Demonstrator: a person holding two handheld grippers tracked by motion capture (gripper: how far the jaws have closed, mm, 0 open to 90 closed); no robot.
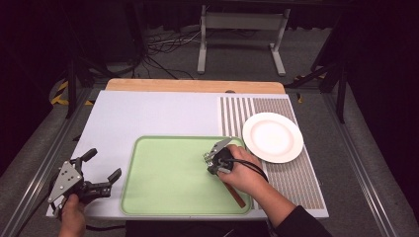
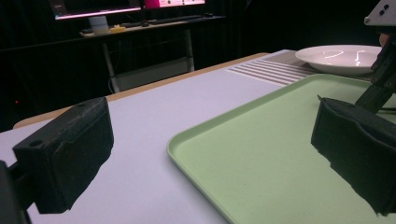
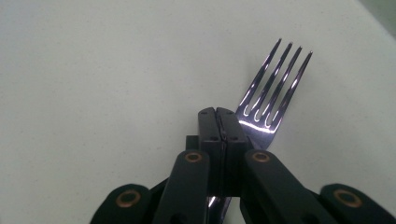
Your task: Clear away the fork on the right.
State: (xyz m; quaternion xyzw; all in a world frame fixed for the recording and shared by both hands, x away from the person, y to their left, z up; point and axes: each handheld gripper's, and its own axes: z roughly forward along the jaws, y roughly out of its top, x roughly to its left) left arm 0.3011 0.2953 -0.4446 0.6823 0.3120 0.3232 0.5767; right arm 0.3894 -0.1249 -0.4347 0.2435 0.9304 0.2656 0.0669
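Note:
A metal fork with several tines sticks out past my right gripper, whose jaws are shut on its neck over a pale surface. From above, the right gripper hovers over the right part of a green tray. A brown handle trails back under the hand. My left gripper is open and holds nothing, just left of the tray near the table's front corner. Between the left gripper's wide-apart jaws I see the tray's near rim.
A white plate sits on a striped mat right of the tray; it also shows as the plate beyond the tray. A white mat covers the table. A metal stand and cables lie on the floor behind.

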